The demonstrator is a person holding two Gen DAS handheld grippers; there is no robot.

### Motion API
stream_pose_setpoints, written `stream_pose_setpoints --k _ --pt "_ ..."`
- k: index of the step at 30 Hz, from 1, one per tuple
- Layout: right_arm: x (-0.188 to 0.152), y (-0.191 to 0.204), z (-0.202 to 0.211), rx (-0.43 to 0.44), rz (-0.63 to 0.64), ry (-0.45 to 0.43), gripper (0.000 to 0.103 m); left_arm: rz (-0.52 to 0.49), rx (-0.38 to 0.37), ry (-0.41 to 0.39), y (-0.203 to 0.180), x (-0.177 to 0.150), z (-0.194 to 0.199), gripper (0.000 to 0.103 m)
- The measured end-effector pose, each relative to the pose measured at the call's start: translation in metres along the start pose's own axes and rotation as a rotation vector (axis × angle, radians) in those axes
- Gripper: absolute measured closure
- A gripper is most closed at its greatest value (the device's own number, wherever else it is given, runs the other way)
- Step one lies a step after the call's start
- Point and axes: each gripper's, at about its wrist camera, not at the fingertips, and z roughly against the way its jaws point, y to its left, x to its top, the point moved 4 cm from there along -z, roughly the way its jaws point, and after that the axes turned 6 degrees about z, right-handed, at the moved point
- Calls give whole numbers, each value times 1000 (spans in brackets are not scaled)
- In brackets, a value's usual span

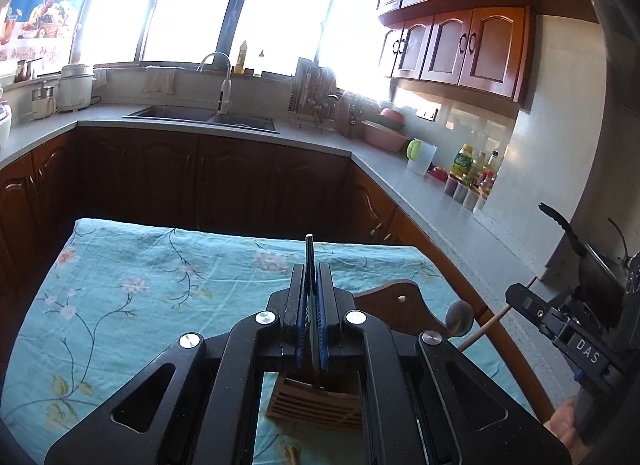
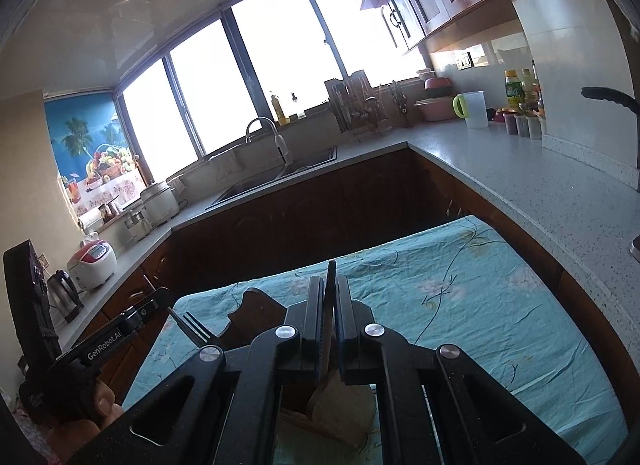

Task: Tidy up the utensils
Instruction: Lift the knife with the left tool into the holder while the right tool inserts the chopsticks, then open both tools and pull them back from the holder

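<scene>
Left gripper (image 1: 311, 285) fingers closed on a thin dark utensil handle (image 1: 309, 249), tip upright. Right gripper (image 2: 329, 297) fingers closed on another dark handle (image 2: 330, 281). Both hover above the wooden holder (image 1: 312, 401) on the cloth-covered counter (image 1: 120, 265). Step: transfer, apparently. Next: lower each utensil into a slot, then release.

The black two-finger left gripper (image 1: 311, 269) has its blue-padded fingers (image 1: 297, 305) pressed together on a thin dark utensil handle (image 1: 309, 253). The black right gripper (image 2: 329, 285) likewise clamps a slim dark handle (image 2: 330, 289) between its fingers (image 2: 314, 305). A bare hand (image 2: 102, 405) grips the left tool's body.
</scene>
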Motion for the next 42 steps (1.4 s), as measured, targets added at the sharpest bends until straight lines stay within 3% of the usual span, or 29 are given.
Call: stream_pose_setpoints --k 5,7,9,10,11,12,13,15,16,19,26,42 --pt "1 0 -2 1 -13 4 98 4 6 11 0 2 0 99" --pt "2 -2 -3 7 -22 11 93 14 0 15 1 3 2 98" --pt "2 -3 -2 12 -30 16 90 22 -19 15 2 4 8 91" --pt "2 -3 -1 6 -31 19 80 25 -21 10 3 5 11 79" --pt "2 -5 1 6 -35 16 71 31 -17 2 3 5 16 58" --pt "3 -7 4 13 -44 7 45 37 -17 -13 5 7 22 51" --pt "4 -9 8 21 -54 -8 28 42 -20 -32 6 8 29 46" --pt "6 -11 20 14 -63 -44 26 46 -7 -41 9 8 40 38" --pt "7 -12 26 13 -64 -56 24 54 1 -44 12 7 44 26" --pt "5 -15 43 12 -79 -85 10 78 16 -75 26 2 65 21" --pt "-20 -24 73 4 -115 -84 8 99 87 -44 58 -32 98 17" --pt "-123 -32 100 -31 -141 97 8 129 143 139 82 -129 122 17"
